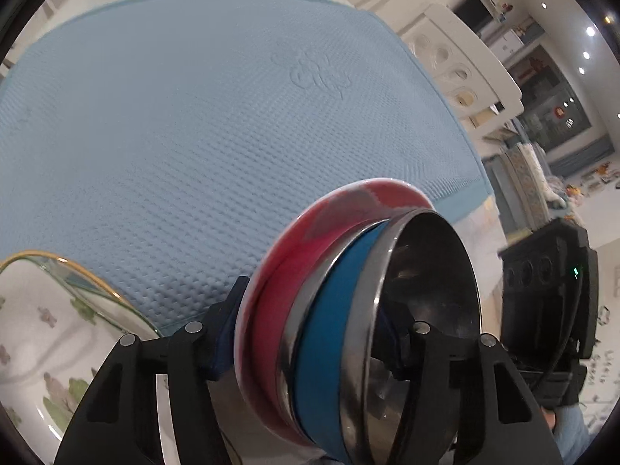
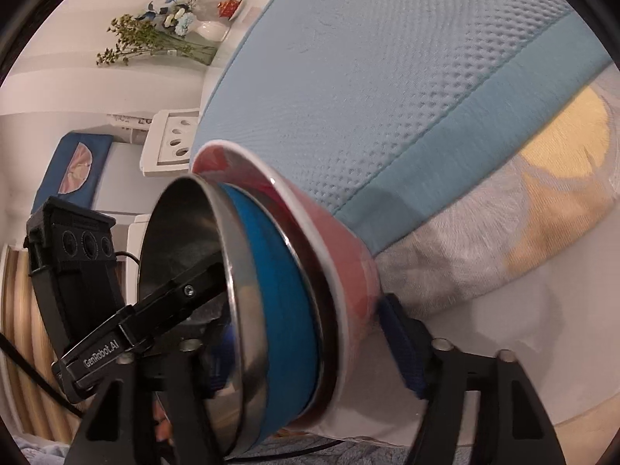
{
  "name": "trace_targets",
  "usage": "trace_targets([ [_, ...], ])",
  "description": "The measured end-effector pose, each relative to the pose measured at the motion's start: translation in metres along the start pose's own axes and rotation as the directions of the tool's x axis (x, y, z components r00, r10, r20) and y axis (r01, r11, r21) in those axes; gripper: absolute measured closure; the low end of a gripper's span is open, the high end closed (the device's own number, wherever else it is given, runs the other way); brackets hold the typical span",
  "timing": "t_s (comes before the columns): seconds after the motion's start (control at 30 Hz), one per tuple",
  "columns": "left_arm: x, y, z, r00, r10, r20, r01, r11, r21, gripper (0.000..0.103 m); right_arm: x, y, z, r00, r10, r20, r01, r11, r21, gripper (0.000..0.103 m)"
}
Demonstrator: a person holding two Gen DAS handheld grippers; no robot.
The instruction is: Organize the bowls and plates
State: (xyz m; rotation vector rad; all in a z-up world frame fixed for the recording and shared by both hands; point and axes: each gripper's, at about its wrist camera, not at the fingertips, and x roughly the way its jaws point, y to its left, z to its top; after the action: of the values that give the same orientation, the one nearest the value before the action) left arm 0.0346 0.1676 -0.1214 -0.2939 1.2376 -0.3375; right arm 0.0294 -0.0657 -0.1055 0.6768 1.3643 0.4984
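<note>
A nested stack of bowls is held tilted on its side between both grippers. It is a steel bowl (image 1: pixel 430 294) inside a blue-walled bowl (image 1: pixel 329 329), inside a red bowl (image 1: pixel 279 271) with a white rim. My left gripper (image 1: pixel 310 352) is shut on one side of the stack. My right gripper (image 2: pixel 294 352) is shut on the opposite side, where the steel bowl (image 2: pixel 182 240), blue bowl (image 2: pixel 283 302) and red bowl (image 2: pixel 348 271) show again. The stack hangs above a light blue mat (image 1: pixel 174 116).
A glass plate with a gold rim (image 1: pixel 69 271) lies at the mat's near left corner on a floral cloth. White moulded trays (image 1: pixel 453 66) stand beyond the mat. A vase of flowers (image 2: pixel 170 35) stands at the far side. The mat's edge (image 2: pixel 457 116) borders a pale cloth.
</note>
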Motion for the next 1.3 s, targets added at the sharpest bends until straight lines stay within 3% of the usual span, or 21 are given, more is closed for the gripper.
trace_targets([
  [0.13, -0.005, -0.007, -0.003, 0.999, 0.029, 0.022, -0.03, 0.998, 0.049, 0.05, -0.006, -0.001, -0.008, 0.998, -0.001, 0.064, 0.0, 1.0, 0.024, 0.048],
  [0.33, -0.014, -0.012, -0.01, 0.996, 0.065, 0.055, -0.07, 0.993, 0.096, 0.052, -0.014, 0.011, -0.017, 0.991, -0.067, 0.116, 0.071, 0.997, -0.031, 0.054],
  [0.5, -0.029, -0.02, -0.009, 0.991, 0.076, 0.11, -0.09, 0.987, 0.131, 0.053, -0.02, 0.024, -0.02, 0.985, -0.074, 0.155, 0.086, 0.994, -0.074, 0.057],
  [1.3, -0.09, -0.017, -0.017, 0.958, 0.118, 0.263, -0.153, 0.982, 0.115, 0.054, -0.032, 0.079, -0.035, 0.973, -0.041, 0.227, 0.089, 0.975, -0.202, 0.058],
])
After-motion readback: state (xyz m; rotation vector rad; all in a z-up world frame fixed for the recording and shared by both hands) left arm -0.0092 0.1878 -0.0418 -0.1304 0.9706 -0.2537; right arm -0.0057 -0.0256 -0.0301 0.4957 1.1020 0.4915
